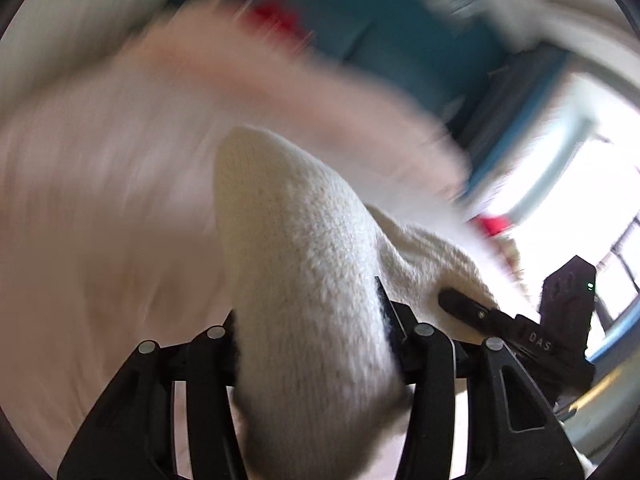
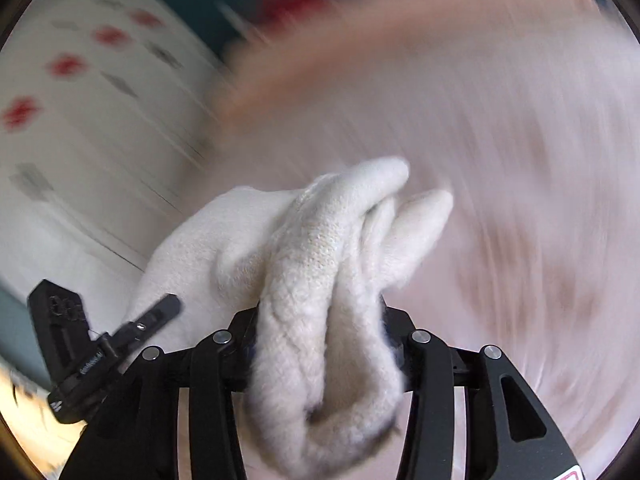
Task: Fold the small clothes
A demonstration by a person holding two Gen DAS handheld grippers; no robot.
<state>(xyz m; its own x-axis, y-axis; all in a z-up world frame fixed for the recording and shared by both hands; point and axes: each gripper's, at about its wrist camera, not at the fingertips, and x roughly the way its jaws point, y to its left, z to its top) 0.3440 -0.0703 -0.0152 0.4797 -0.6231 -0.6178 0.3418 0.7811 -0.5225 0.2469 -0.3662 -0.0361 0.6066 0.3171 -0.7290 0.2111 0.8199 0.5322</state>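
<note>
Background is heavy motion smear in both wrist views: a pale pink fabric surface point(image 1: 100, 208) fills most of the frame, streaked and soft, no readable texture. Behind it, a teal panel point(image 1: 400, 48) with a red blur, plus blown-out white light at right in the left wrist view. Right wrist view shows a white sheet with red blotches point(image 2: 64, 65) at upper left, also smeared. Only the near field is sharp. Left gripper point(image 1: 312, 344): black plastic linkage with round silver pivot pins, fingers pinched onto a thick roll of the cream knit garment point(image 1: 296, 248). Fabric here is fuzzy, fine-looped, bulging up into a rounded cone shape between the fingers and hanging below them. Right gripper point(image 2: 320, 344): same black linkage, clamped on a bunched wad of the same cream knit point(image 2: 320, 248); cable-stitch ribbing visible on this end, fluffy nap, several rounded lobes poking up past the fingers. Garment spans between the two grippers, held up off the pink surface; a flatter ribbed stretch runs toward the other tool in each view. Each camera catches the opposite gripper at frame edge: right one point(image 1: 500, 320) in left view, left one point(image 2: 132, 328) in right view, thin black fingers touching the knit.
</note>
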